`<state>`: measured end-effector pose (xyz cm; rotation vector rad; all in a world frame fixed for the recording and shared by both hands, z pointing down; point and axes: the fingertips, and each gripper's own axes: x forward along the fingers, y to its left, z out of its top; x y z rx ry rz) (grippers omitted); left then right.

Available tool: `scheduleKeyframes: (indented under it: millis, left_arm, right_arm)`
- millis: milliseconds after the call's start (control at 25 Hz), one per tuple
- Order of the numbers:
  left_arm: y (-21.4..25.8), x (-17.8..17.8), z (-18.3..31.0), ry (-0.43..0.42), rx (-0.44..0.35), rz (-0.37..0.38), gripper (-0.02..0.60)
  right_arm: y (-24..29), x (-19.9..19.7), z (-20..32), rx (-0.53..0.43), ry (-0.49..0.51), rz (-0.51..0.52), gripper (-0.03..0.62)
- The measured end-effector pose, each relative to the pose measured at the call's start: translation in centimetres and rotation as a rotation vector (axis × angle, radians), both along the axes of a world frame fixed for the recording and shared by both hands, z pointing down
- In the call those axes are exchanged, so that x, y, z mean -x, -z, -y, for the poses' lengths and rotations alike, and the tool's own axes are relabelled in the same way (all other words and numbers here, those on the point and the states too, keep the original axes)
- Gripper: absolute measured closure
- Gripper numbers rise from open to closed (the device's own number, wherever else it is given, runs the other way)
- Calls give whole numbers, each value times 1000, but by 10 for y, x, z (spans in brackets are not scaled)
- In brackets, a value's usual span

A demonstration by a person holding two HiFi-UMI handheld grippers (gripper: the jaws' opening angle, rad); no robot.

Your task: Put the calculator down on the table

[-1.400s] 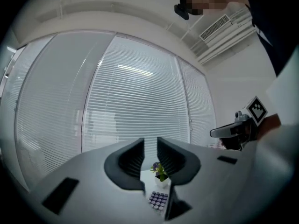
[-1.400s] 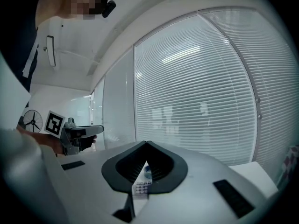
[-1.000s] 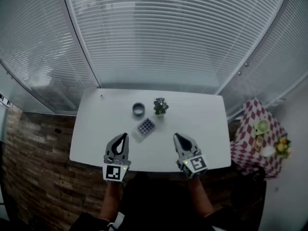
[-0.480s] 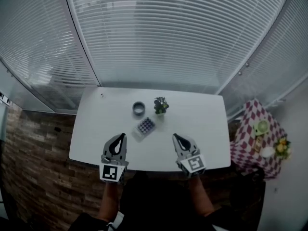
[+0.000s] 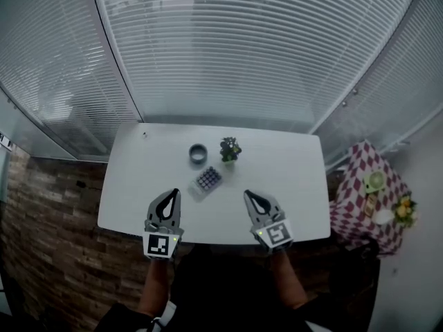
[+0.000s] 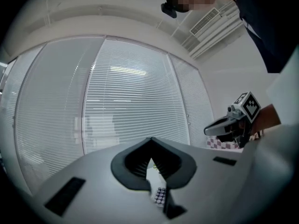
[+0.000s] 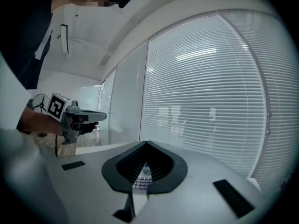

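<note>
The calculator lies flat on the white table, a little left of centre, with nothing holding it. Both grippers hover over the table's near edge and point toward the blinds. My left gripper is shut and empty, near and to the left of the calculator. My right gripper is also shut and empty, near and to its right. In the left gripper view the calculator shows through the slit below the closed jaws, and the right gripper appears at the right. The right gripper view shows the calculator the same way.
A grey ring and a small potted plant stand behind the calculator. A side table with a checked cloth and small items is at the right. Window blinds wrap around the far side, and a brick wall lies at the left.
The right gripper has rolled slightly about its own axis. Both grippers stay near the table's front edge, and the calculator has not moved.
</note>
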<state>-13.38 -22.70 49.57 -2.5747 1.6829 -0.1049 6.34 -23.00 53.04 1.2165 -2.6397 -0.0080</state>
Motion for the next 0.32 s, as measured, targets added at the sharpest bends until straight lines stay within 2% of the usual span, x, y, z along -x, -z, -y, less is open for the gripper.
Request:
scheduleKeyframes:
  millis: [320]
  left_arm:
    - [0, -3, 1, -18, 3, -18, 574]
  right_arm:
    - [-5, 0, -2, -18, 13, -19, 588]
